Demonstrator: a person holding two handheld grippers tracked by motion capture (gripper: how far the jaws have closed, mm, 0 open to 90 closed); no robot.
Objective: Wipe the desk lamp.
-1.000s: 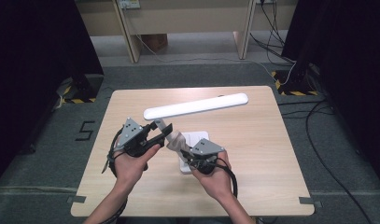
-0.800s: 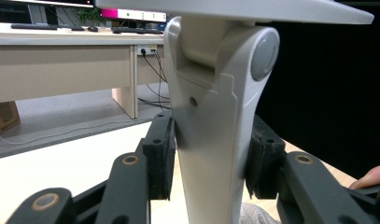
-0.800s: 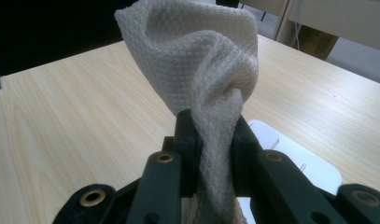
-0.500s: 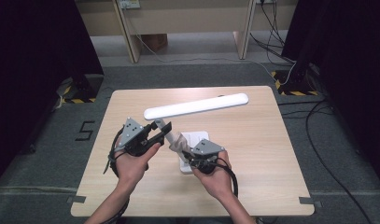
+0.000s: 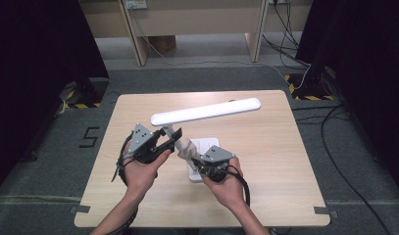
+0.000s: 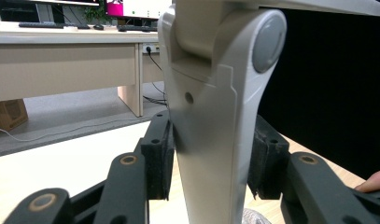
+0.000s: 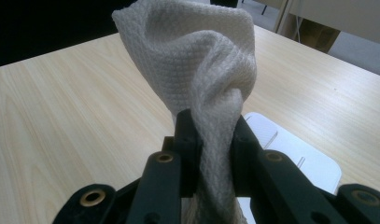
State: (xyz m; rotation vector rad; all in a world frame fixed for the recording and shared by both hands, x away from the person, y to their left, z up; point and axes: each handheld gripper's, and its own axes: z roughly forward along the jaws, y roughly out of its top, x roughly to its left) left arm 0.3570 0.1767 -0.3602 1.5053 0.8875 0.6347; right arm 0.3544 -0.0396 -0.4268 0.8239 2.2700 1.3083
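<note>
A white desk lamp stands in the middle of the wooden table (image 5: 285, 161), its long head (image 5: 207, 111) lying level above the flat base (image 5: 209, 145). In the left gripper view the lamp's grey-white stem (image 6: 211, 116) rises between the black pads, just below the hinge. My left gripper (image 5: 171, 142) is shut on that stem, with a pad pressed on each side. My right gripper (image 5: 197, 164) sits close to the right of it, shut on a bunched white cloth (image 7: 201, 60). The cloth (image 5: 187, 149) stands up from the jaws beside the stem; the frames leave unclear whether it touches it.
Both hands come in from the table's near edge. Desk legs (image 5: 136, 34), a cardboard box (image 5: 162, 44) and cables (image 5: 295, 29) lie on the floor beyond the table. Dark screens stand to the left and right. The lamp base (image 7: 295, 154) lies just beyond the right gripper.
</note>
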